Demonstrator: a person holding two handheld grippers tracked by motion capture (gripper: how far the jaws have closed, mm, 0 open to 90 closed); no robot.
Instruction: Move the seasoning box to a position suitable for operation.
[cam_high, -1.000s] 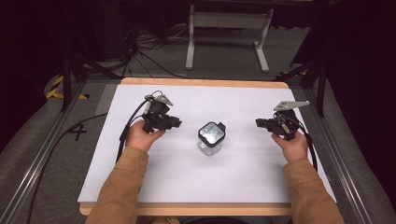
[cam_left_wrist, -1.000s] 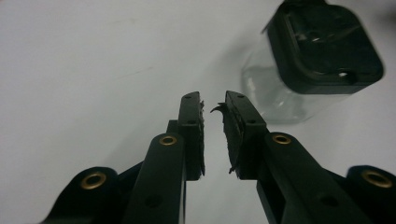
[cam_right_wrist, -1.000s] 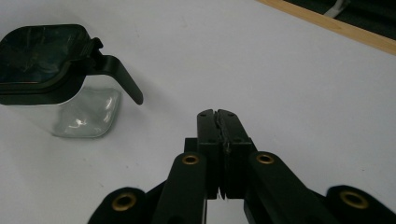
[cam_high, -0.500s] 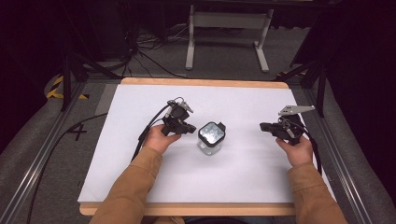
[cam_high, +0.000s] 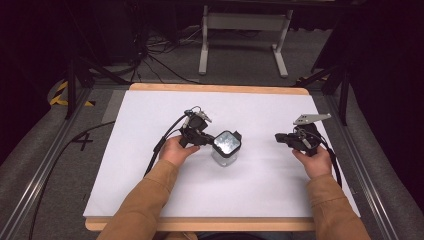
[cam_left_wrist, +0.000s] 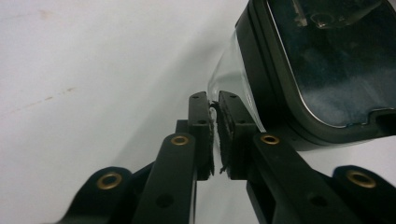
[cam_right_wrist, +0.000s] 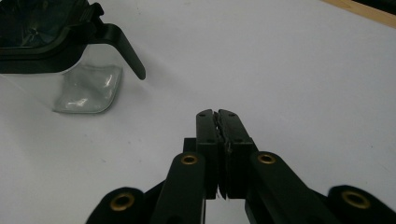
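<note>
From above the table's near edge, the high view looks forward and down. Each gripper view sits close along its own jaws; all share the container mid-table.

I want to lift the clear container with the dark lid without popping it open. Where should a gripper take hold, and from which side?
Probably grip the clear glass body below the dark lid, jaws opened wide, coming in level from the left gripper side. The walls there look flat, and the lid's latch tab sticks out toward the right gripper, so avoid that side.
</note>
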